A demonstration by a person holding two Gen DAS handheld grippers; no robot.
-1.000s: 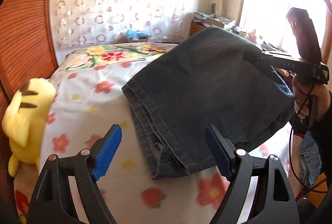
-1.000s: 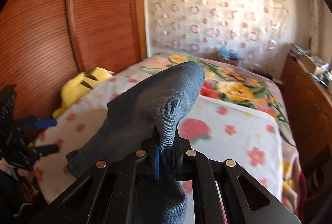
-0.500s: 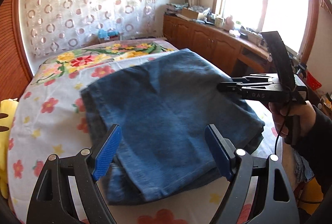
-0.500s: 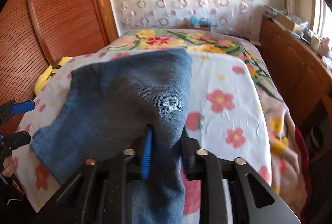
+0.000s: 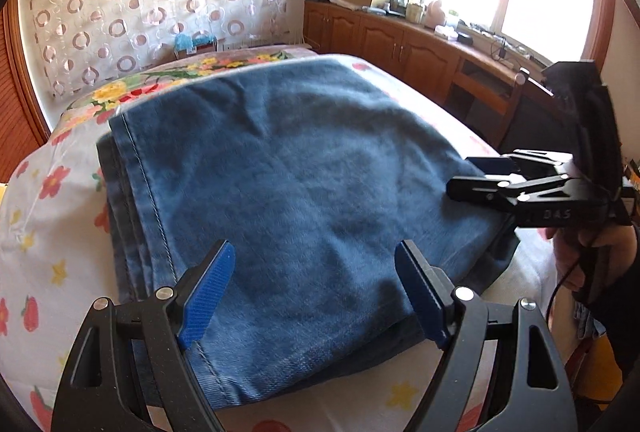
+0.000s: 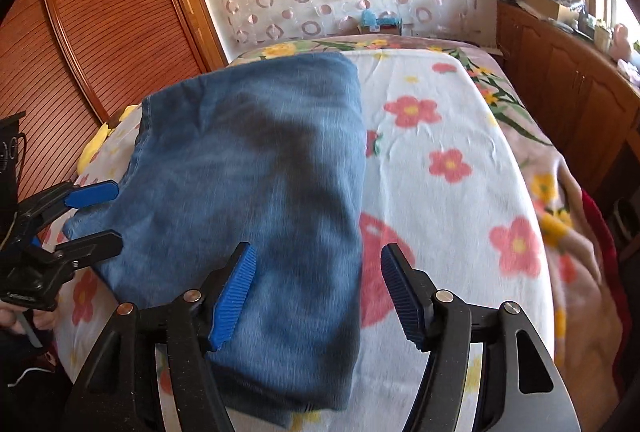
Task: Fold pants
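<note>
The blue jeans (image 5: pixel 300 192) lie folded flat on the floral bed sheet (image 5: pixel 52 232). My left gripper (image 5: pixel 314 252) hovers open over their near edge, nothing pressed between its blue pads. My right gripper (image 6: pixel 319 252) is opening its jaws above the right-hand edge of the jeans (image 6: pixel 260 172). The cloth lies beneath the gap and the pads do not press on it. From the left wrist the right gripper (image 5: pixel 468 176) shows at the jeans' right side, with a hand (image 5: pixel 572 252) on its handle. From the right wrist the left gripper (image 6: pixel 114 214) is at the jeans' left corner.
The bed sheet (image 6: pixel 440 192) extends bare to the right of the jeans. A yellow plush toy (image 6: pixel 94 148) peeks out at the bed's left edge by the slatted wooden door (image 6: pixel 100 32). Wooden cabinets (image 5: pixel 400 44) with clutter run under the window on the right.
The right gripper held a fold of the jeans up, lowered it onto the bed, then parted its jaws and let go. The jeans now lie flat. The left gripper drew closer, staying open.
</note>
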